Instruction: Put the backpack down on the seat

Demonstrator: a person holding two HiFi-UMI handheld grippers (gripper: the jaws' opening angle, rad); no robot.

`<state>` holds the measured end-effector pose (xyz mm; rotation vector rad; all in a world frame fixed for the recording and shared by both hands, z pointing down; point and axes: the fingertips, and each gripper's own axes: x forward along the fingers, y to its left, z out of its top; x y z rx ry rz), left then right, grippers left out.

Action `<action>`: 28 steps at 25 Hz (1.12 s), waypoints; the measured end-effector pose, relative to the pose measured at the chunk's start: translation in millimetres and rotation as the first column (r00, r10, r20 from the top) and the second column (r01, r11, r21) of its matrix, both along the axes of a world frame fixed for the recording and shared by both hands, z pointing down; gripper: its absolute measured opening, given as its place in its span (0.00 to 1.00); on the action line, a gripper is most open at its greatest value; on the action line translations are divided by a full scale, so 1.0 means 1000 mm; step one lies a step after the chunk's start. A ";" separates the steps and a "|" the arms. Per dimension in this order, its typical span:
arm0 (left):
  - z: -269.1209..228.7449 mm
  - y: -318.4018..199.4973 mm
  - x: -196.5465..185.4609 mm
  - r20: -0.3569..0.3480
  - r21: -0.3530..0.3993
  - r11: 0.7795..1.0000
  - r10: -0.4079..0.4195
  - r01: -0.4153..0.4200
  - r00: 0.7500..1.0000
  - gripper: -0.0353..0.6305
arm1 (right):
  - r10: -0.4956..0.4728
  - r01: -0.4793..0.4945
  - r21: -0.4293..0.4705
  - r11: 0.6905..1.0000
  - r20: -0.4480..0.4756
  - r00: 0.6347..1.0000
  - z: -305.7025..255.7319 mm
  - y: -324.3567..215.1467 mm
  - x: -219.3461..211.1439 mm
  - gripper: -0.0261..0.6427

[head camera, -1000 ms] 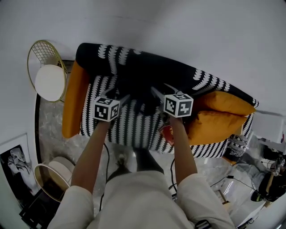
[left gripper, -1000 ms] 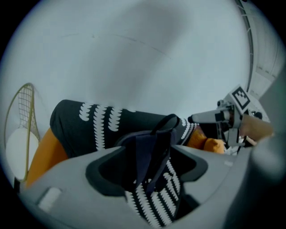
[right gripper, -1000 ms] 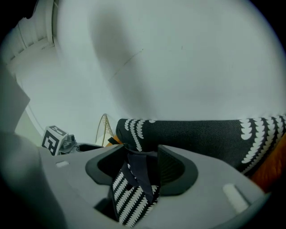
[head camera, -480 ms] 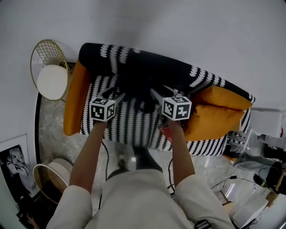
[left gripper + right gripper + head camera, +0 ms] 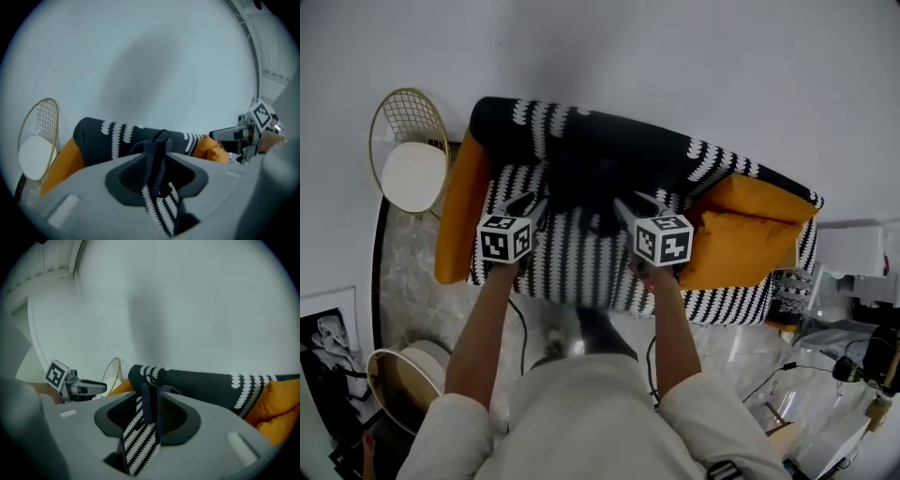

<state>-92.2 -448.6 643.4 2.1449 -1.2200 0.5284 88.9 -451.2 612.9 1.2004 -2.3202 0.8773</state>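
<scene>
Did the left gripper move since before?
Yes. The left gripper, its jaws closing around a dark backpack strap, slid back toward the front edge of the striped sofa seat and nearer the long orange cushion.

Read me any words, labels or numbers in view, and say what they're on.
No readable text anywhere.
Left cube and right cube: black-and-white square codes only, no letters.
Poster at lower left: a picture; any print is too small to read.
</scene>
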 end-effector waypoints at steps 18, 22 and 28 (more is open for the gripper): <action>-0.101 0.099 -0.052 -0.015 0.252 0.964 -0.090 0.091 0.996 0.06 | 0.068 -0.058 0.223 0.973 -0.034 0.997 -0.104 0.099 -0.014 0.05; -0.133 0.127 -0.056 -0.007 0.321 0.945 -0.069 0.068 0.998 0.06 | 0.119 -0.113 0.264 0.958 -0.007 0.993 -0.135 0.128 -0.016 0.05; -0.172 0.175 -0.048 0.056 0.394 0.918 0.034 -0.053 0.998 0.06 | 0.155 -0.153 0.315 0.937 0.018 0.988 -0.170 0.180 -0.021 0.05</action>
